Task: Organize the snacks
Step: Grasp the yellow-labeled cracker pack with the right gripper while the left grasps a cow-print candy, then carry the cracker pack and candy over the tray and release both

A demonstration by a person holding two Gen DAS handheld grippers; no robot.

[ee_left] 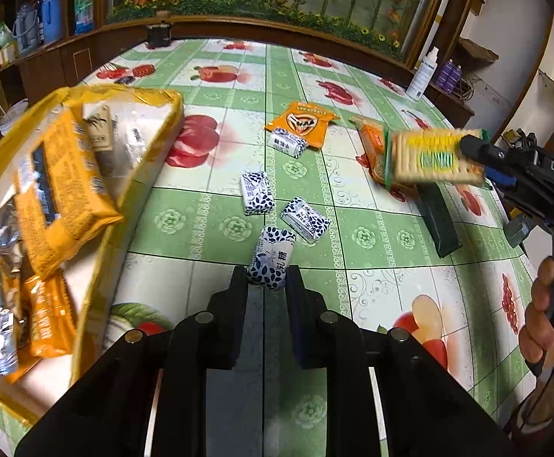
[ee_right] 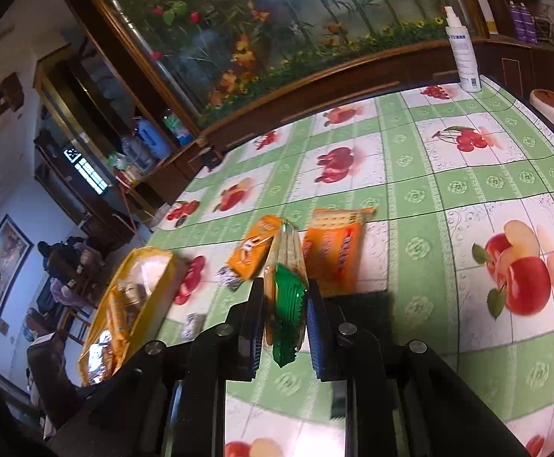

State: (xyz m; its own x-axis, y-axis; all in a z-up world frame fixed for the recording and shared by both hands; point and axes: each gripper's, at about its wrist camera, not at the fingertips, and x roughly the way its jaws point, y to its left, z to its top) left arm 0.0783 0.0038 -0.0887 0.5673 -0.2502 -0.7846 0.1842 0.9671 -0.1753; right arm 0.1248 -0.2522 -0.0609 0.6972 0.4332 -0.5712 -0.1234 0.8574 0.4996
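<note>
Gripping a cracker pack [ee_right: 285, 282] edge-on, the right gripper [ee_right: 281, 318] has its fingers [ee_right: 252, 316] clamped on the green-printed wrapper; in the left wrist view the same pack [ee_left: 435, 162] hangs clear above the counter [ee_left: 383, 251]. Just beyond those fingers lie an orange cracker pack [ee_right: 334, 251] and an orange sachet [ee_right: 254, 253], with a dark green bar [ee_right: 364, 297] at their right. The left gripper [ee_left: 267, 278] has its fingers [ee_left: 238, 285] clamped on a blue-and-white wrapped candy [ee_left: 271, 259]. Ahead of them three more blue-and-white candies [ee_left: 257, 192] rest on the fruit-print cloth, apart from one another. Left of the left fingers an open yellow bag [ee_left: 139, 99] holds orange packets [ee_left: 63, 182] and foil wrappers.
</note>
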